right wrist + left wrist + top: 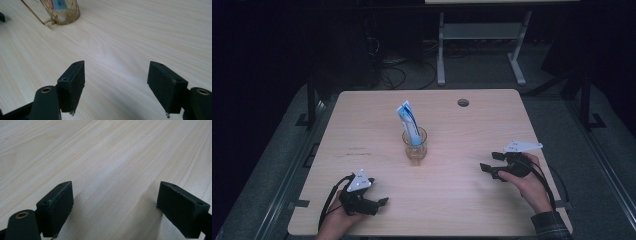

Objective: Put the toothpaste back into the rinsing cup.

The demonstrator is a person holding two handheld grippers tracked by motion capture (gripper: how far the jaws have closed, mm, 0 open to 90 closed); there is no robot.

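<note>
Pale wood table (pixel 452 190), pretty bare apart from a clear glass (pixel 414 145) sitting near the middle w/ a blue-and-white tube (pixel 409 122) standing in it, leaning back a bit and sticking out well above the rim. Left tongs (pixel 382 202) rest low at the near left edge, right tongs (pixel 486 169) at the near right, both well apart from the glass. Both sets are spread wide, nothing between them, just wood grain in the left gripper view (pixel 115 202) and right gripper view (pixel 116 82).

Imo the job is getting to that tube. If so, I'd go in w/ the right tongs since the glass already sits in their line of sight, pinch the tube up high above the rim, and prob steady the glass w/ the left so it doesn't tip or slide.
</note>
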